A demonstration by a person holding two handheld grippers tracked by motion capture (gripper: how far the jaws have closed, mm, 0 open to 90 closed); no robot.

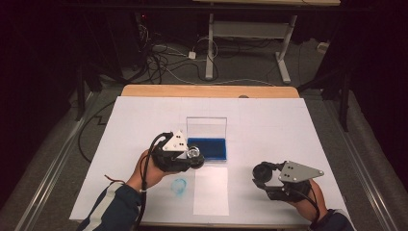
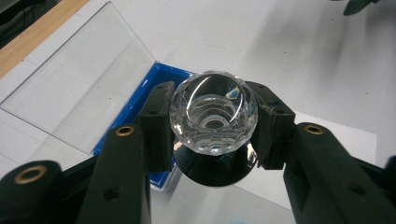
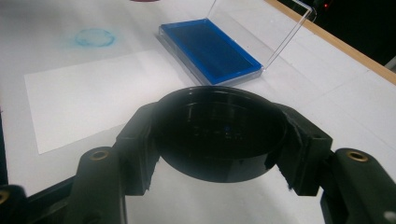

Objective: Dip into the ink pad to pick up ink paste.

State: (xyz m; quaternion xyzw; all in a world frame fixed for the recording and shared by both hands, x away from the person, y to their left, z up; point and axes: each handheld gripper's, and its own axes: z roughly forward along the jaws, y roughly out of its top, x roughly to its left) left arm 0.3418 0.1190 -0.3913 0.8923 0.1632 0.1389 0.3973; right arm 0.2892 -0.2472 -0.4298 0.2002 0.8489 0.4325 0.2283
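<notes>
A: Left gripper [image 1: 188, 156], centre-left of the high view. What is it pinching?

B: A clear faceted crystal stamp [image 2: 213, 114] with a round black base. In the left gripper view it sits mid-frame, 1 black jaw pressed on each side, faceted top facing the camera.

A: What lies under it?

B: The blue ink pad [image 1: 210, 149], in a clear case whose lid [image 1: 207, 128] stands upright behind it. In the high view the stamp is at the pad's left edge. In the left gripper view the blue tray [image 2: 140, 112] shows behind the left jaw, with the clear lid [image 2: 79, 74] filling the upper left.

A: Right gripper [image 1: 262, 174]?

B: Lower right of the high view, well apart from the pad. Its jaws are closed on a round black cap [image 3: 219, 133], hollow side up, at lower centre of the right gripper view.

A: Other marks on the table?

B: 1 white paper sheet [image 1: 210, 191] lies below the pad at bottom centre. 1 faint blue ring print [image 1: 179, 186] sits just left of the sheet, on the white table cover [image 1: 269, 120]. In the right gripper view the ring [image 3: 94, 37] is at upper left, the sheet [image 3: 88, 93] below it, the ink pad [image 3: 210, 51] at upper centre.
</notes>
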